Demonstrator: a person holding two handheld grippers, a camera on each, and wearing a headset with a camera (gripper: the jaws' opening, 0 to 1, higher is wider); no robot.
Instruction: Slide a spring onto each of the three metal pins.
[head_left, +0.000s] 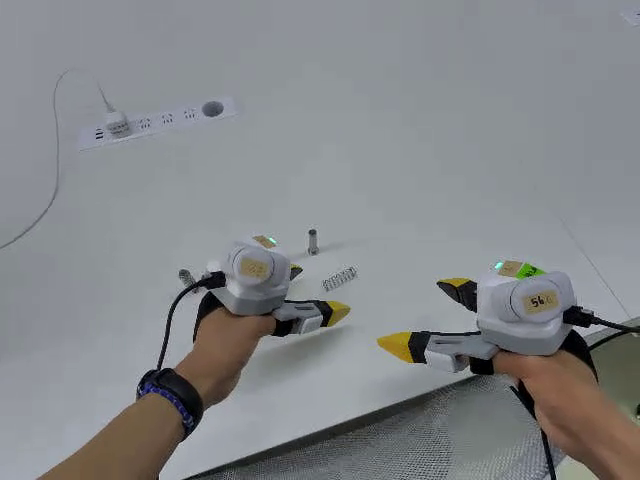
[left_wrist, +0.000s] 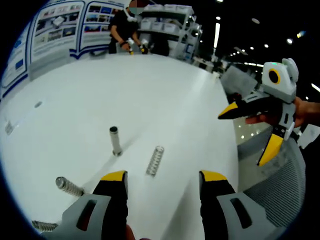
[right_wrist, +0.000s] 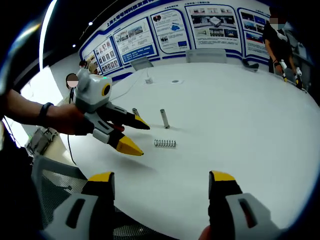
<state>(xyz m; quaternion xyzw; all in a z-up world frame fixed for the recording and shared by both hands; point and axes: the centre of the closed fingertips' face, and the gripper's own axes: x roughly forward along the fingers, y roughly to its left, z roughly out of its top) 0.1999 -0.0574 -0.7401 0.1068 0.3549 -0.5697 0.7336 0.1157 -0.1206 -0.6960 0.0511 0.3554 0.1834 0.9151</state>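
**Loose spring and jaws.** The spring (head_left: 340, 278) lies flat on the white tabletop (head_left: 420, 150), just ahead of the left gripper (head_left: 318, 292). In the left gripper view it lies just ahead of the gap between the jaws, which stand apart and empty. A bare pin (head_left: 313, 241) stands upright just beyond it. The left hand (head_left: 225, 340) holds its gripper low over the tabletop. The right gripper (head_left: 420, 315) is at the near edge and points toward the left one, its jaws also apart and empty.

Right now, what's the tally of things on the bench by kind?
Bare upright metal pin: 1
Loose spring: 1
Coiled pieces, maybe springs already on pins: 2
Power strip: 1
Total: 5
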